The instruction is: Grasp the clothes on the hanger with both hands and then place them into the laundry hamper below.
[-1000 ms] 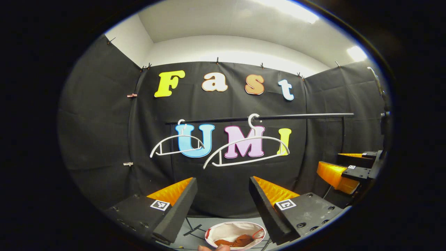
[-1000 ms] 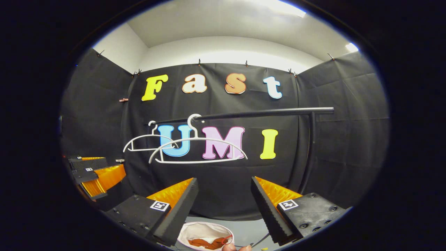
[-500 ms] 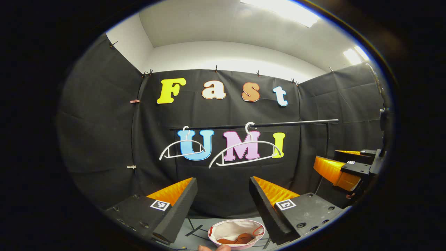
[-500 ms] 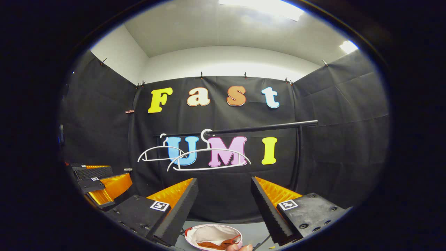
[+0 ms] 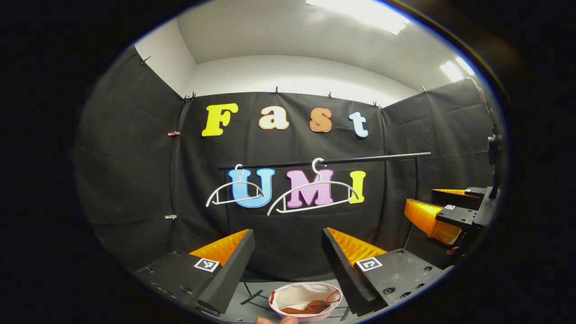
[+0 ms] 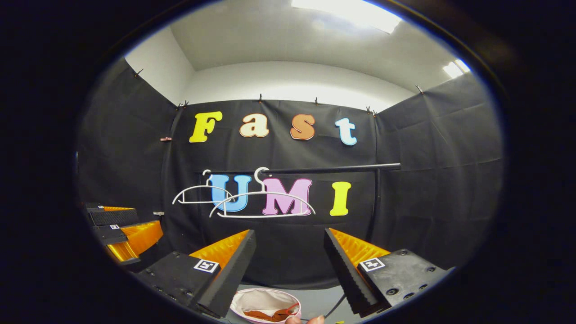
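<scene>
Two bare white hangers (image 5: 234,192) (image 5: 312,194) hang on a black rail (image 5: 342,159) against the back wall. Below them stands a round laundry hamper (image 5: 292,294) with rust-brown clothes (image 5: 309,308) lying inside. My left gripper (image 5: 288,231) is open above the hamper, with nothing between its fingers. My right gripper (image 6: 290,231) is open too and holds nothing. In the right gripper view the hangers (image 6: 198,195) (image 6: 263,203), rail (image 6: 324,169), hamper (image 6: 258,299) and clothes (image 6: 266,315) show again. The right gripper (image 5: 429,209) appears at the right of the left gripper view, the left gripper (image 6: 123,222) at the left of the right gripper view.
The rail rests on a black upright post (image 6: 374,202) at the right, with thin black feet (image 5: 249,297) on the grey floor beside the hamper. A person's fingertip (image 5: 276,320) shows at the bottom edge.
Both grippers have drawn back from the rail, so the hangers look smaller and farther off. The nearer hanger still sways a little. Both grippers stay open.
</scene>
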`<state>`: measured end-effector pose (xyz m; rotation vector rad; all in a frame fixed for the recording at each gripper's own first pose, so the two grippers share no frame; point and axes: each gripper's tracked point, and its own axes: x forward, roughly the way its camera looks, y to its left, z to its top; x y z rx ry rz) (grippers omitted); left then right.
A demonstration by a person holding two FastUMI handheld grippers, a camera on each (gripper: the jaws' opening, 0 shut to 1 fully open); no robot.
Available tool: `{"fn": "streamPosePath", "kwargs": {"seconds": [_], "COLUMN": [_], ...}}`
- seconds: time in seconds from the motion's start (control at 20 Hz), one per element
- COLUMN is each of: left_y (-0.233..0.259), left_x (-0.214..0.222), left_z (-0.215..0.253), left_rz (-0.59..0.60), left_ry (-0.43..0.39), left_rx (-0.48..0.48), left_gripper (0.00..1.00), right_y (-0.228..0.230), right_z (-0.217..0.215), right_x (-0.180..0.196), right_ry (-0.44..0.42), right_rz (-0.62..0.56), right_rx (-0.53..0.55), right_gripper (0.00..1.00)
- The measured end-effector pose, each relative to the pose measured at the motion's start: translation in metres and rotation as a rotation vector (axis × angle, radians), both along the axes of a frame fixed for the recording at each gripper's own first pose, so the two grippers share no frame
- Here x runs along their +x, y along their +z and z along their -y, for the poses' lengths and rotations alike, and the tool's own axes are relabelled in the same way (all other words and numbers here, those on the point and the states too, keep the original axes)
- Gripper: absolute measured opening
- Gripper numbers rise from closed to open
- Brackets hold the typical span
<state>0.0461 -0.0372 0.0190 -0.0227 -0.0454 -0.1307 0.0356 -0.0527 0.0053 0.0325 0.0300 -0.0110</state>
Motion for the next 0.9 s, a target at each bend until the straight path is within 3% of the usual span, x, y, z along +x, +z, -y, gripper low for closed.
{"fn": "streamPosePath", "kwargs": {"seconds": [0.9], "left_y": [0.011], "left_x": [-0.014], "left_z": [-0.016], "left_rz": [0.044], "left_ry": [0.069], "left_rx": [0.001], "left_gripper": [0.94], "right_y": [0.004], "right_z": [-0.015], "right_x": [-0.022], "right_ry": [0.013], "right_rz": [0.004], "right_rx": [0.008], "right_gripper": [0.97]}}
